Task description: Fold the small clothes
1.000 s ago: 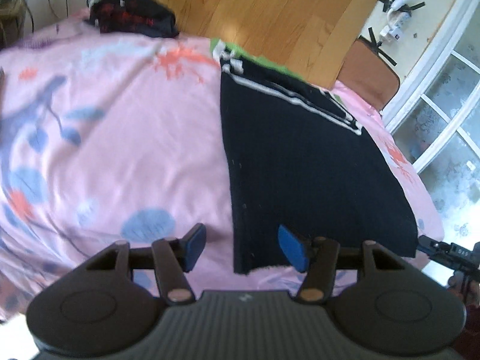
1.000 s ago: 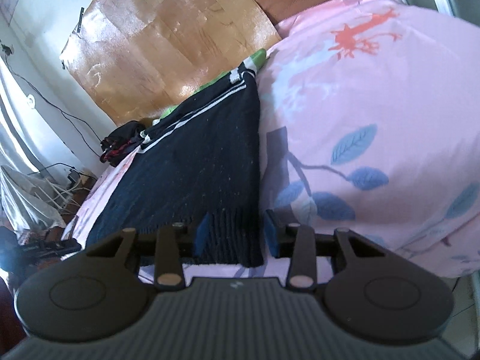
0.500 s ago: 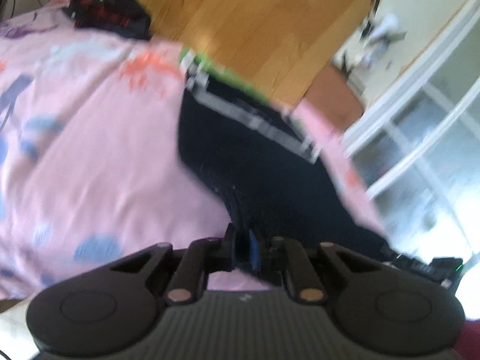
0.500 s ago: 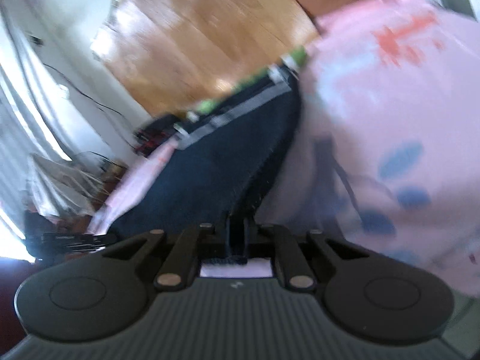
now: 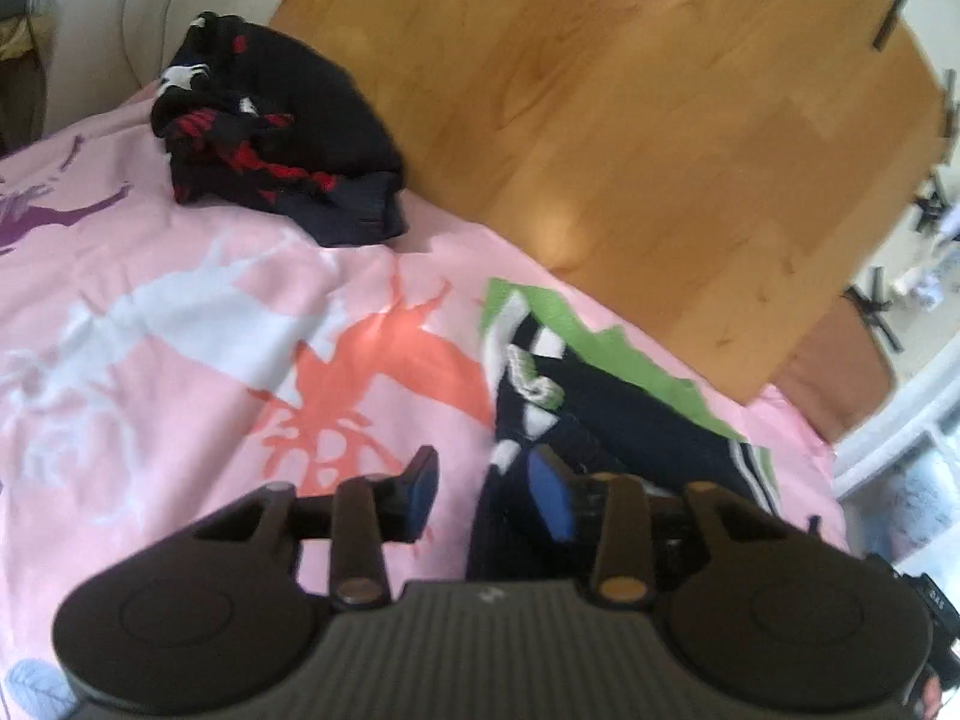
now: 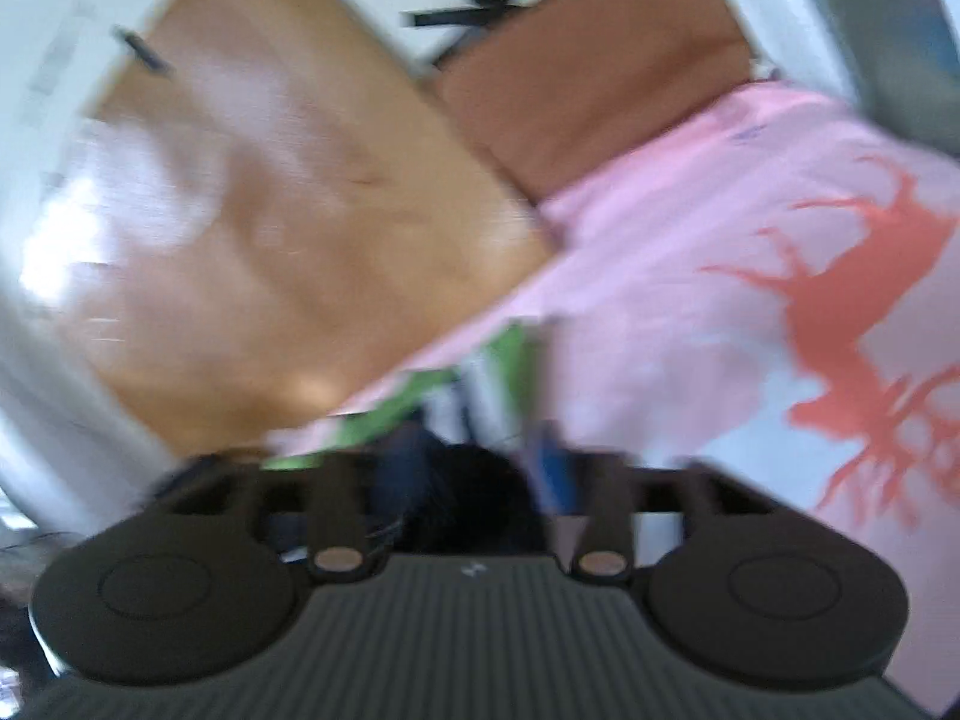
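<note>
Carried from the near edge of the bed to its far side, both grippers have let go of the black garment [image 5: 606, 420], whose near hem now lies doubled over toward the white-striped far end beside the green cloth [image 5: 636, 354]. A second ago each tool hovered open at that flat hem; half a second ago each was pinched on it. Now the left gripper [image 5: 483, 489] stands with its blue pads apart over the garment's left edge. The right gripper [image 6: 474, 474] is blurred but seems parted too, dark fabric lying between its fingers. By the look of it the first fold is made. A folded dark pile [image 5: 270, 132] waits far left on the pink bedspread [image 5: 180, 312].
</note>
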